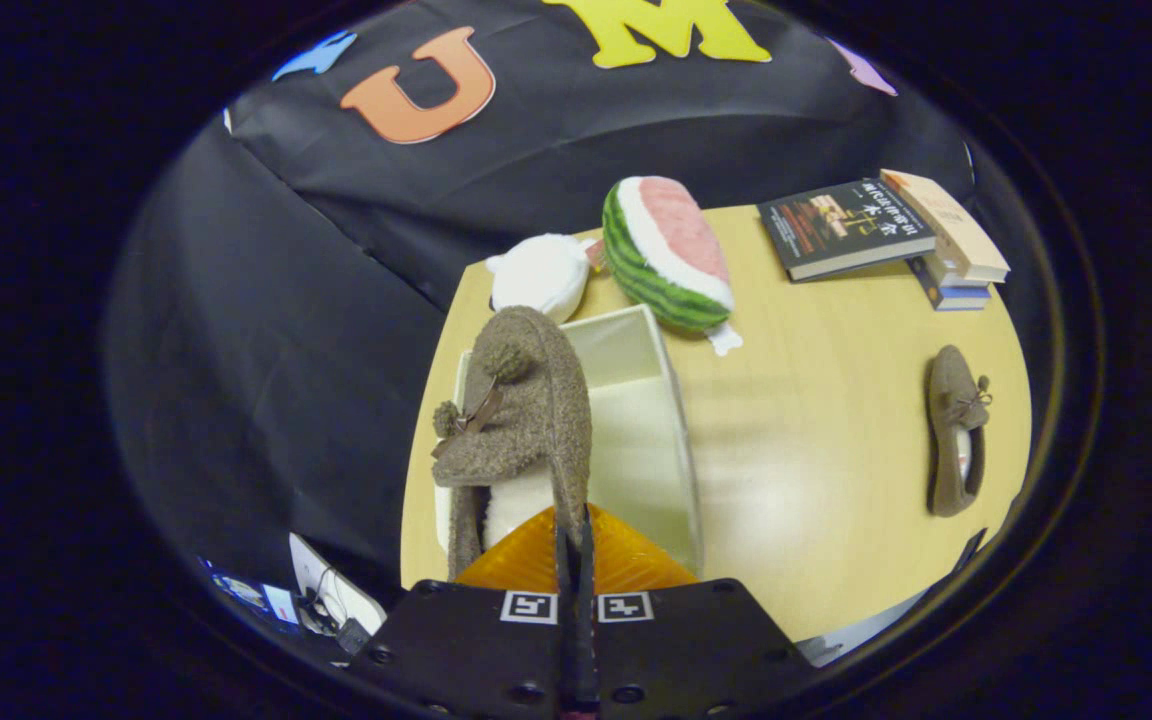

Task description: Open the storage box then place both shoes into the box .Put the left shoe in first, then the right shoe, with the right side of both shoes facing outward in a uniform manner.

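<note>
Brown fuzzy bow-trimmed shoe [521,420] was pinched by its rim in the closed gripper [574,540] above the open white storage box [671,420]; a slip could have dropped it outside.

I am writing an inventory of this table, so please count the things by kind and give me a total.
Shoes: 2, one held in the gripper over the storage box, one lying on the table
Storage boxes: 1
Plush toys: 2, watermelon slice and white one
Books: 3, stacked
Total: 8
</note>
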`<move>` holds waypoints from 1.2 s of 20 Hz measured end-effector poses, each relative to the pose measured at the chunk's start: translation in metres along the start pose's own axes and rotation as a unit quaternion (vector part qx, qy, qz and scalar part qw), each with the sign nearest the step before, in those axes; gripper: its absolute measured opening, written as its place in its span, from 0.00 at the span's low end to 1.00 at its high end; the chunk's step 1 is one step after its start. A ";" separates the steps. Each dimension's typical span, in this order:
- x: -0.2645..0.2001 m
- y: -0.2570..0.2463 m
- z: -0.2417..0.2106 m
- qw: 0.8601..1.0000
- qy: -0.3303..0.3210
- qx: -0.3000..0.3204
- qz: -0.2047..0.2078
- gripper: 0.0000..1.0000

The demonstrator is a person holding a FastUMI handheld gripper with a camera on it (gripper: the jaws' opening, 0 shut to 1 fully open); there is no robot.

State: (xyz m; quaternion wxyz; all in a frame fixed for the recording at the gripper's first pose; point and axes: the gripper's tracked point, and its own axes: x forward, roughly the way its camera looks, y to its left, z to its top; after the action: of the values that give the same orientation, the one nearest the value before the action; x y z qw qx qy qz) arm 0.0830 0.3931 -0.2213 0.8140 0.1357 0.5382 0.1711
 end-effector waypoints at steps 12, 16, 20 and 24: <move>0.122 0.002 -0.023 0.994 0.058 0.002 -0.089 0.00; 0.143 0.000 -0.038 0.993 0.086 0.029 -0.071 0.06; 0.126 0.008 -0.041 0.995 0.093 0.022 -0.026 0.33; 0.082 0.011 -0.040 0.997 0.070 -0.041 -0.001 0.73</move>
State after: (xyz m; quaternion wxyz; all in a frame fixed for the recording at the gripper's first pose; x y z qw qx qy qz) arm 0.0742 0.4394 -0.2997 0.7796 0.0895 0.5864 0.2010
